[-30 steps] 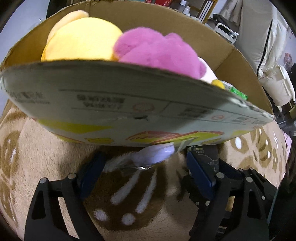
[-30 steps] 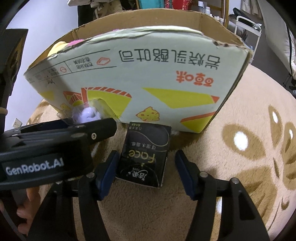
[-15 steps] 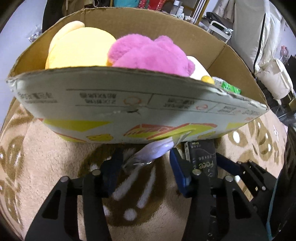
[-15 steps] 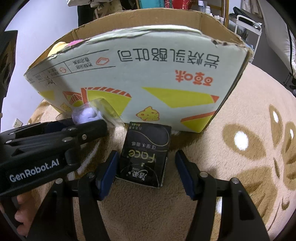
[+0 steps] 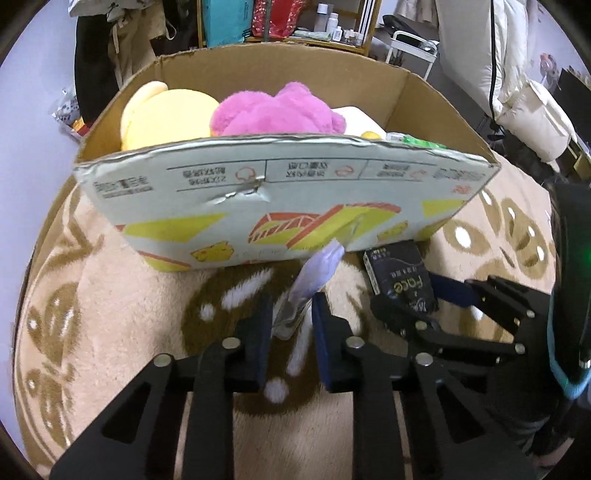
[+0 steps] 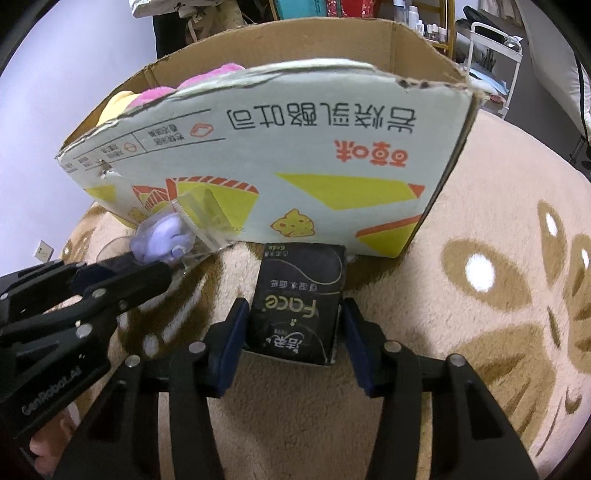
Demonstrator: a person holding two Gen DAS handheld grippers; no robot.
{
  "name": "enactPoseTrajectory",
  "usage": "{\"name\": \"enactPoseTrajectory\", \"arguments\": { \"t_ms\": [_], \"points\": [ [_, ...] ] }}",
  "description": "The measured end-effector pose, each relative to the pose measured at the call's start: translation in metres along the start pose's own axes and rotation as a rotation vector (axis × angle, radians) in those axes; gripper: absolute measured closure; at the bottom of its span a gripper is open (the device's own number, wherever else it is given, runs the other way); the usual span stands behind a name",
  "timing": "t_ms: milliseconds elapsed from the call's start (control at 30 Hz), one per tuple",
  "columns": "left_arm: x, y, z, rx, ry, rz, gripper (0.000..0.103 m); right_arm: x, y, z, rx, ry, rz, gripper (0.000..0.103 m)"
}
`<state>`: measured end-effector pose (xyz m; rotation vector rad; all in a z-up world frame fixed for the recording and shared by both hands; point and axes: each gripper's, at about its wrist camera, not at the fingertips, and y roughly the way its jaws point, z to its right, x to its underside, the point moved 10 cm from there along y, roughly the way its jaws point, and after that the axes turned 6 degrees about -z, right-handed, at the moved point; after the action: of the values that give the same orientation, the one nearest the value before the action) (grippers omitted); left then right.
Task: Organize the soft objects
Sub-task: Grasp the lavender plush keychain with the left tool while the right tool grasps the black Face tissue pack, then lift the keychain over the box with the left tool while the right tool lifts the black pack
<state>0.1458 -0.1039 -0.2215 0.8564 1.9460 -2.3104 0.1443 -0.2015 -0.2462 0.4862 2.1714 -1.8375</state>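
My left gripper [image 5: 291, 314] is shut on a small purple soft toy in a clear plastic bag [image 5: 314, 273] and holds it above the rug, in front of the cardboard box [image 5: 280, 206]. The bagged toy also shows in the right wrist view [image 6: 166, 240]. My right gripper [image 6: 291, 325] is closed against both sides of a black tissue pack [image 6: 295, 306] that stands by the box wall [image 6: 295, 162]; the pack also shows in the left wrist view [image 5: 400, 280]. Inside the box lie a yellow plush [image 5: 166, 114] and a pink plush [image 5: 273, 110].
A beige rug with brown patterns [image 6: 498, 295] covers the floor. Small green packets [image 5: 417, 142] lie at the box's right inner corner. Shelves with bottles [image 5: 332, 26] and a white padded coat [image 5: 517, 92] stand behind the box.
My left gripper closed on the bagged purple toy and lifted it off the rug, pulling back from the box. My right gripper closed in on the black tissue pack.
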Motion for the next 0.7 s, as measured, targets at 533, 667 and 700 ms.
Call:
{"name": "enactPoseTrajectory", "arguments": {
  "t_ms": [533,667,700],
  "points": [
    [0.004,-0.048,0.001,0.019,-0.004,0.074,0.097,0.007,-0.041,0.005,0.027,-0.024,0.047,0.05],
    [0.004,-0.068,-0.005,-0.005,-0.027,0.113,0.097,0.007,-0.057,-0.004,0.043,-0.049,0.106,0.051],
    [0.003,-0.074,-0.006,-0.008,-0.026,0.131,0.097,0.006,-0.057,-0.007,0.048,-0.053,0.123,0.051]
  ]
}}
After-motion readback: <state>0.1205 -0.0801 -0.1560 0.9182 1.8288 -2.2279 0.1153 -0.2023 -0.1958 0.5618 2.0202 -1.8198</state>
